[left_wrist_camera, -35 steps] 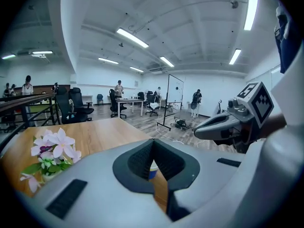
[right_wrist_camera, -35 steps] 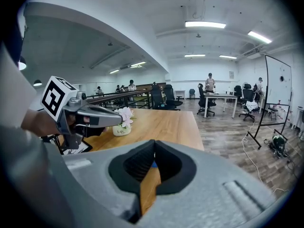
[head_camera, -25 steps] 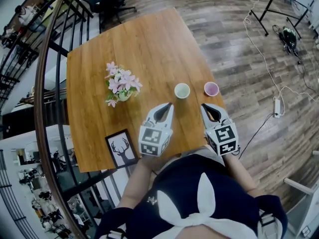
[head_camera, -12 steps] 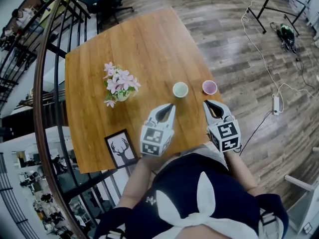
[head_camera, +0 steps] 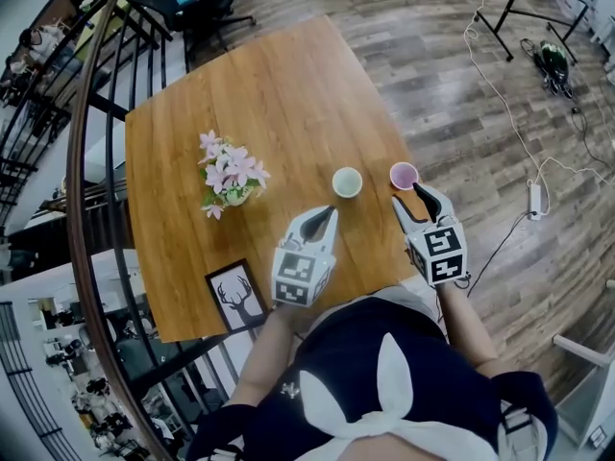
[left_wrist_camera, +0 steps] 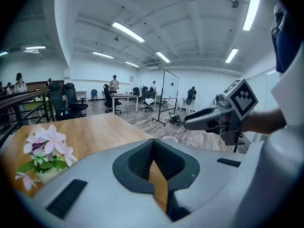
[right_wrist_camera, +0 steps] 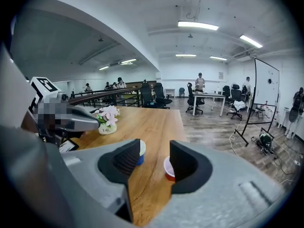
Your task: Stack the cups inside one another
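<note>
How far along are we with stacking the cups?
Done: nothing; the green-lined cup and pink-lined cup stand apart on the table. In hand: the right tongs, whose jaws have just been opening, sit just short of the pink-lined cup, nothing between them; the left tongs are shut, empty. Left: grip one cup and nest it in the other.

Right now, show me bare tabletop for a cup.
Bare: the wooden table's far half, beyond the pink-flower pot and the small pale cup and small pink cup. Crowded: the near edge beside the framed deer picture.

Table [head_camera: 279, 94] (cups [head_camera: 348, 181], flowers [head_camera: 229, 173], frame [head_camera: 236, 296])
</note>
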A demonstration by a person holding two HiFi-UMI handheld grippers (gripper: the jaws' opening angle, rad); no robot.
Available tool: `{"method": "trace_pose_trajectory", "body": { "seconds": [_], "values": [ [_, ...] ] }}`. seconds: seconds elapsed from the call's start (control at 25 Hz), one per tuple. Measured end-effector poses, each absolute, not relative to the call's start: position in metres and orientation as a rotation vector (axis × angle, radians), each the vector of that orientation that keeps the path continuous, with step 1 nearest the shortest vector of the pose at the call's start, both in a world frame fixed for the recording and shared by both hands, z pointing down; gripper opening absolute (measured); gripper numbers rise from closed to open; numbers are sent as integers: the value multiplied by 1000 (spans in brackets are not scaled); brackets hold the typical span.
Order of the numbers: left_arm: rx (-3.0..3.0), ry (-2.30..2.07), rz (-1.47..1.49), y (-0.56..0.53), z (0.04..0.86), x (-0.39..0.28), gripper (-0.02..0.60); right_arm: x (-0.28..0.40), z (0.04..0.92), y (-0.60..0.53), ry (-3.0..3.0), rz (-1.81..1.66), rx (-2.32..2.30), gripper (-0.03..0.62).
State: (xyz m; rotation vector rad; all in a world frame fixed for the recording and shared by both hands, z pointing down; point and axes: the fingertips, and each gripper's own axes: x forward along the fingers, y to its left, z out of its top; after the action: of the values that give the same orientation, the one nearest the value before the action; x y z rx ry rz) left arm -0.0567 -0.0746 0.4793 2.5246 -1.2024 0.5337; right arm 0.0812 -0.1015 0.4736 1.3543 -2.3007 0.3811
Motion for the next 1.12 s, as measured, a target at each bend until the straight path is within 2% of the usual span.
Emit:
{"method": "trace_pose_trajectory", "body": {
  "seconds": [0.24,0.64,0.84,1.12],
  "values": [
    [2500,-1201,548,-87,487,-60,17,88,489,-118,-2246,392,1344,252],
    [2483,-1145,569,-107,499,-49,16,98,521,-138,-2177,461,1316,262],
    [2474,-1115,582,-115,511,-44,17,99,541,-147,-2131,494,1291,299],
    [2449,-1105,598,-122,525,-48,17,105,566,-153,-2079,531,1283,305]
  ]
}}
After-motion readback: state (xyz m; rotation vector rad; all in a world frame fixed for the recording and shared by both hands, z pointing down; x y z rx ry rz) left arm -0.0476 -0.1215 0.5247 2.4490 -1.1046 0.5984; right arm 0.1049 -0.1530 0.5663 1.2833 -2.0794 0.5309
